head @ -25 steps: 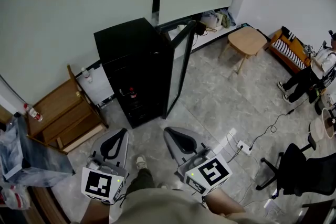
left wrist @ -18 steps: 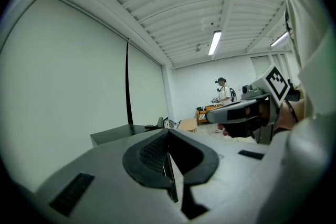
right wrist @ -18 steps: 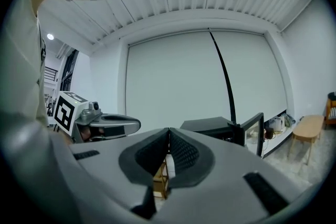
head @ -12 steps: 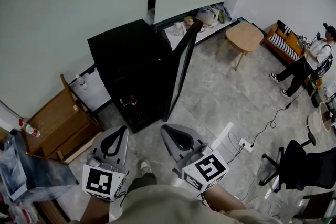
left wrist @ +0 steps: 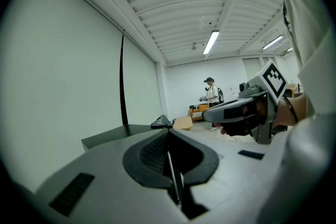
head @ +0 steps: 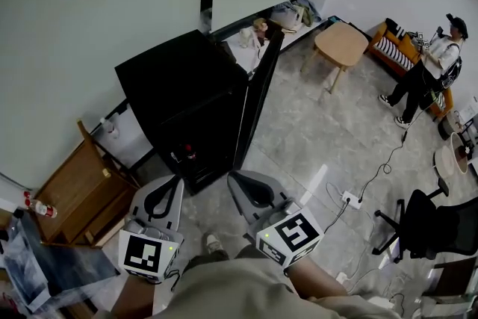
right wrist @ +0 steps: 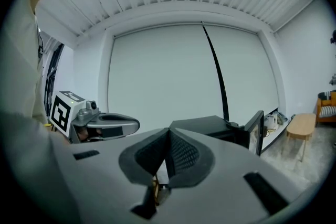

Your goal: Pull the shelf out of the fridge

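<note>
A black fridge (head: 175, 90) stands ahead on the floor with its door (head: 258, 90) swung open to the right. Its shelves (head: 193, 160) show only as dark lines low in the opening, beside a small red-capped item (head: 189, 154). My left gripper (head: 168, 189) and right gripper (head: 240, 187) hover side by side short of the fridge, touching nothing. Both are shut with nothing between the jaws. The left gripper view has its closed jaws (left wrist: 169, 136) before the fridge top (left wrist: 107, 136). The right gripper view has its closed jaws (right wrist: 168, 136) before the fridge (right wrist: 207, 126) and door (right wrist: 257, 131).
A wooden crate (head: 75, 187) sits left of the fridge, and a grey bin (head: 45, 265) at the lower left. A power strip with a cable (head: 347, 199) lies on the floor to the right. An office chair (head: 433, 235), a round wooden table (head: 340, 41) and a standing person (head: 426, 71) are further right.
The view has drifted, so the fridge sits lower and nearer the grippers. Both grippers stay shut and hold nothing. The person at the right has shifted a little.
</note>
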The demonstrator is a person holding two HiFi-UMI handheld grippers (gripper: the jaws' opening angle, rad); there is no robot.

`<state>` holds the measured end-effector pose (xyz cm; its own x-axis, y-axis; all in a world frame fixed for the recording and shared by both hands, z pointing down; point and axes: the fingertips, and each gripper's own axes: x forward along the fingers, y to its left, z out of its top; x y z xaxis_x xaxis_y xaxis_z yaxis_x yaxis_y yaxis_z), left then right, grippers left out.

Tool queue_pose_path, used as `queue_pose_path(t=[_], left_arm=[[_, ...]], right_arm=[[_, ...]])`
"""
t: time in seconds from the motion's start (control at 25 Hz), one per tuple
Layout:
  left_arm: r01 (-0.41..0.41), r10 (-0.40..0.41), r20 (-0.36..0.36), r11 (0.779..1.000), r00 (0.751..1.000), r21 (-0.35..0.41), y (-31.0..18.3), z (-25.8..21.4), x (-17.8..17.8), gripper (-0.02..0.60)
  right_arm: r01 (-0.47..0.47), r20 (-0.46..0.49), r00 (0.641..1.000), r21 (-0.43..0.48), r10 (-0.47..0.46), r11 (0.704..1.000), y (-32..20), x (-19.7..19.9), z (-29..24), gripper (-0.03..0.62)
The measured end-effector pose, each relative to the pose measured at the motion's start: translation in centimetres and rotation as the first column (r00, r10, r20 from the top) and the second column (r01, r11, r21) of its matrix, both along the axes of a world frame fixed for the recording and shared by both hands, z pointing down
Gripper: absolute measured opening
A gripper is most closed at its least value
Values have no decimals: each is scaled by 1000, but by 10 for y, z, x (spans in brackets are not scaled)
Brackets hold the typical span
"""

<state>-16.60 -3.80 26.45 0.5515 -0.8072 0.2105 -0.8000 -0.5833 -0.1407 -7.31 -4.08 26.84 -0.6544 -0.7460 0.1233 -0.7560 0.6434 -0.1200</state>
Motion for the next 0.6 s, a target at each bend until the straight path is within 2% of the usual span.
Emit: queue_pose_path(t=[0.28, 0.6], left_arm=[[17, -17, -20, 1000, 1000, -8, -32, 6, 5, 6], [82, -82, -16, 997, 996, -11, -57, 19, 31, 6]], right_arm=[[-4, 32, 999, -36, 5, 999, -34, 3, 12, -3], [22, 135, 991, -117, -6, 993, -73, 30, 30, -3]])
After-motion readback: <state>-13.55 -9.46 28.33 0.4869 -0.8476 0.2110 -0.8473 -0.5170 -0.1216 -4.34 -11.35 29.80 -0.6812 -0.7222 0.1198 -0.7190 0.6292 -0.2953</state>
